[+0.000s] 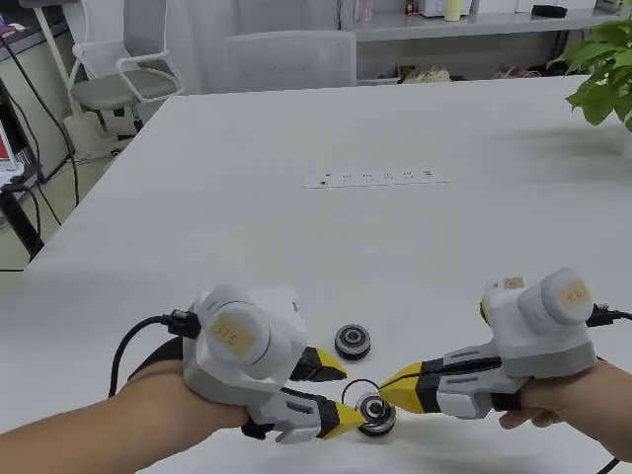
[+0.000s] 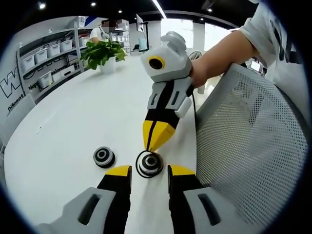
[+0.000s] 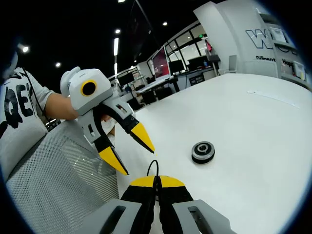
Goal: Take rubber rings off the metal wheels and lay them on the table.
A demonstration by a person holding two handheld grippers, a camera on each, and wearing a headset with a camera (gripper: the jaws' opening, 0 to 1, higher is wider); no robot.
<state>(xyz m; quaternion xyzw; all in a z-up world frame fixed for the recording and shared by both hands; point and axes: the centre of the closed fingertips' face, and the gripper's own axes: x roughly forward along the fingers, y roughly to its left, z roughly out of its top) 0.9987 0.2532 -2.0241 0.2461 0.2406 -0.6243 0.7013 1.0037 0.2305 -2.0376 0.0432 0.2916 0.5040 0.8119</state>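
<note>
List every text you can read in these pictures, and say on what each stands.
"W", cut off: wall.
"Diligent", rest blurred: same wall, lower.
"QE", cut off: person's shirt.
Yellow stickers on left gripper and right gripper: unreadable.
Marks on the white strip: too small.

White table (image 1: 296, 148); blk rubber ring (image 3: 155, 161); silver-blk wheels (image 1: 353, 341); yellow tips on grey left claw (image 2: 149, 169), right claw (image 3: 156, 178); green plant (image 1: 602, 69)

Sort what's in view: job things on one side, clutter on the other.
Job: near wheel, far wheel, rubber ring, left gripper open around the near wheel, right gripper shut on the ring.
Clutter: power strip, plant, chair.
</note>
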